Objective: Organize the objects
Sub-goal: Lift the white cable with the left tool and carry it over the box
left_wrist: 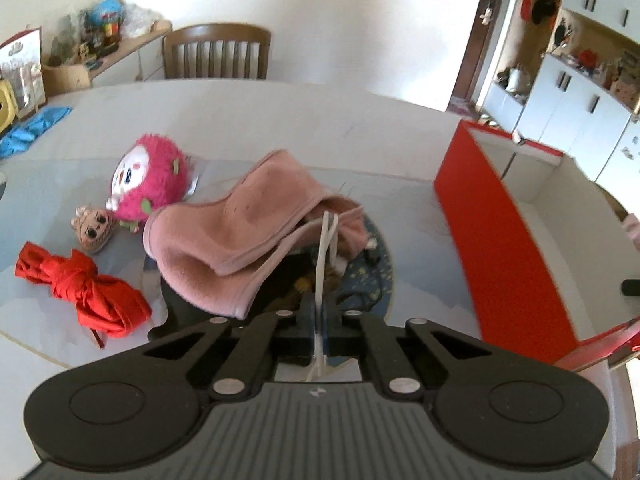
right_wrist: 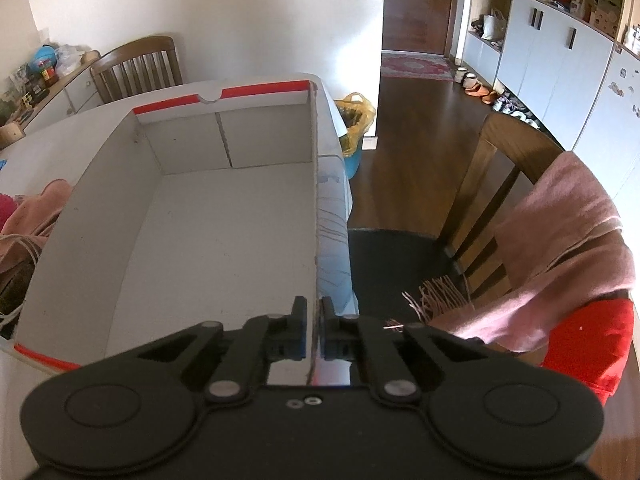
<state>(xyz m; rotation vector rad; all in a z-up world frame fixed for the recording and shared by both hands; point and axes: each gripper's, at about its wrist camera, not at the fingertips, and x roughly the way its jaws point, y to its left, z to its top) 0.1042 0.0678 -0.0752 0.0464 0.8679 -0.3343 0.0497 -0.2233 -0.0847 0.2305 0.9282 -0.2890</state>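
Left gripper (left_wrist: 319, 312): its jaws are closing tight on a white cord (left_wrist: 325, 248), which is running up between the pads toward the pink cloth (left_wrist: 240, 236).

Right gripper (right_wrist: 314, 320): its jaws are pinching the right wall of the box (right_wrist: 240, 216), one finger inside, one outside.

Box, seen from the right wrist: it is showing a white inside with a red rim, and nothing is lying in it; the floor of it is bare.

Box, seen from the left wrist (left_wrist: 508, 236): only its red outer side is showing, and the inside is mostly hidden.

Only in the left wrist view: left of the box, the pink cloth is lying over a dark thing I cannot name; further left of the box a pink plush toy (left_wrist: 150, 184) is touching a small doll head (left_wrist: 93, 232); a red knotted cloth (left_wrist: 86, 292) is lying farthest from the box, near the table edge; a blue cloth (left_wrist: 32, 128) is at the far left.

Only in the right wrist view: right of the box, a wooden chair (right_wrist: 500, 168) is carrying a pink scarf (right_wrist: 560, 248) with a fringe; a red cloth (right_wrist: 592, 344) is hanging under the scarf; beyond the box a bin with a yellow bag (right_wrist: 354, 120) is standing on the floor.

Table (left_wrist: 360, 128): the box and all the toys are resting on it.
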